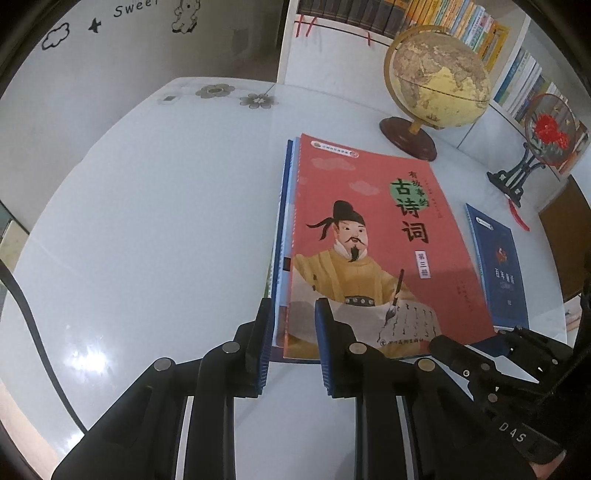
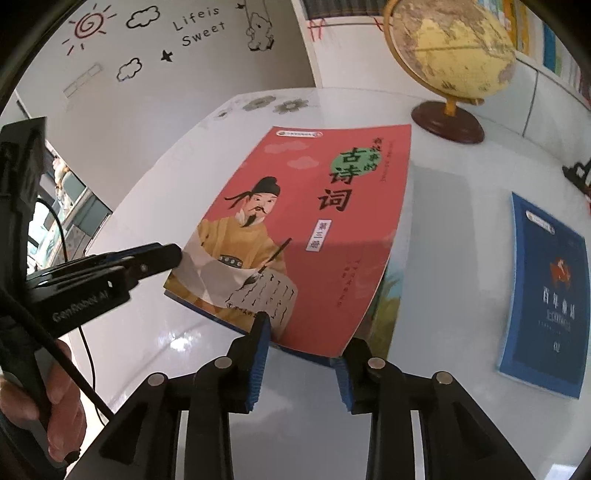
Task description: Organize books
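A red picture book [image 1: 369, 229] [image 2: 314, 206] tops a small stack of books whose blue edges [image 1: 284, 221] show on its left. My left gripper [image 1: 293, 317] has its jaws narrow on the stack's near left corner: one pad against the left edge, the other on the red cover. Seen from the right wrist view, the left gripper [image 2: 177, 254] meets that same corner. My right gripper [image 2: 303, 339] stands open astride the red book's near right corner, its pads apart from the book. A separate dark blue book [image 1: 498, 266] [image 2: 546, 288] lies flat to the right.
The white glossy table [image 1: 147, 221] holds a globe [image 1: 436, 74] [image 2: 450, 48] behind the stack and a round embroidered fan on a black stand [image 1: 546, 129] at the far right. A filled bookshelf [image 1: 443, 18] lines the back. A person's hand [image 2: 59, 387] holds the left gripper.
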Demonstrator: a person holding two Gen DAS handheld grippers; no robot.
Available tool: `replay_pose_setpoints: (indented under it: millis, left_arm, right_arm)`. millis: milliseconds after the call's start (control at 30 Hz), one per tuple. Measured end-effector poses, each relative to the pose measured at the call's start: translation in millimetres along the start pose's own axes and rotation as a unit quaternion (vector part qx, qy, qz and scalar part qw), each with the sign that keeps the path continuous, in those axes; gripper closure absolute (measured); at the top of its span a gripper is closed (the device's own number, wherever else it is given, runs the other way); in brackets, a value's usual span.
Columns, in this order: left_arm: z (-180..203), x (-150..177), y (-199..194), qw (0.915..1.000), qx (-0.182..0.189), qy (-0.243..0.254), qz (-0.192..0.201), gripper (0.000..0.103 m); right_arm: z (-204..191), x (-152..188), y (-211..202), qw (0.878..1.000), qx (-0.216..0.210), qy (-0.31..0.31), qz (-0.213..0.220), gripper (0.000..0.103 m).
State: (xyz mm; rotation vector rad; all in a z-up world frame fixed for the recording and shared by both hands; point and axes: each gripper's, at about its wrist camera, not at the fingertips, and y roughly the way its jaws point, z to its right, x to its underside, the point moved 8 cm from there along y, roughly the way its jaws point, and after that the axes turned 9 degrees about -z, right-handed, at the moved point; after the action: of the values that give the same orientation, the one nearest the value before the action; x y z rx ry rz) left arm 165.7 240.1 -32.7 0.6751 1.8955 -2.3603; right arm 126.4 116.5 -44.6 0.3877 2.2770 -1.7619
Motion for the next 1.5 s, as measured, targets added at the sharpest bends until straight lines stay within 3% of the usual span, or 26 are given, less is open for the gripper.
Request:
replay_pose_setpoints:
  millis: [100, 500, 733, 833, 1000, 1100, 1267, 1333, 1400, 1433, 1500]
  left_arm:
    - [2.5, -0.8, -0.5, 1.0000, -0.004, 0.001, -0.001, 0.078]
    - [2.6, 2.7, -7.5, 1.0000, -0.002, 0.006, 0.001, 0.078]
    - [3.0, 0.8, -9.9, 0.9999, 0.006, 0.010, 0.003, 0.078]
    - [5.1, -1.7, -11.8, 0.9999, 0.008, 0.014, 0.006, 0.078]
    - [8.0, -7.8, -17.4, 0.9999, 0.008, 0.009, 0.008, 0.078]
    - [10.4, -10.3, -27.5, 0.9999, -0.001, 0.010, 0.013, 0.077]
    - [17.0, -18.4, -58.1, 0.9991, -0.026, 0.017, 0.030, 0.073]
    - [20.2, -21.1, -69.2, 0.9988, -0.027, 0.019, 0.036, 0.064]
    - [24.5, -23.5, -84.6, 0.9976, -0.037, 0.026, 0.052, 0.041]
    - [26.3, -24.0, -91.5, 0.9969, -0.039, 0.028, 0.062, 0.035]
    - [30.6, -27.3, -108.3, 0.9945, -0.045, 0.031, 0.089, 0.032]
  right_arm:
    - [3.0, 0.5, -0.6, 1.000, -0.009, 0.007, -0.002, 0.068]
    - [1.5, -9.2, 9.5, 1.000, 0.003, 0.006, 0.003, 0.068]
    - [4.1, -3.0, 7.8, 1.000, 0.015, 0.020, -0.007, 0.056]
    - [8.2, -0.5, 7.7, 0.998, 0.041, 0.030, -0.021, 0.047]
    - [24.0, 7.6, 6.9, 0.994, 0.066, 0.072, -0.054, 0.047]
    - [30.2, 6.6, -8.9, 0.992, 0.084, 0.085, -0.033, 0.047]
    - [16.4, -9.5, -52.1, 0.993, 0.073, 0.086, 0.034, 0.047]
    - [8.7, -15.6, -69.4, 0.992, 0.074, 0.087, 0.058, 0.047]
    - [1.1, -19.1, -87.2, 0.990, 0.080, 0.084, 0.079, 0.046]
    - [-1.6, -20.7, -90.3, 0.990, 0.082, 0.083, 0.083, 0.046]
    - [-8.8, -25.6, -103.3, 0.989, 0.084, 0.080, 0.096, 0.047]
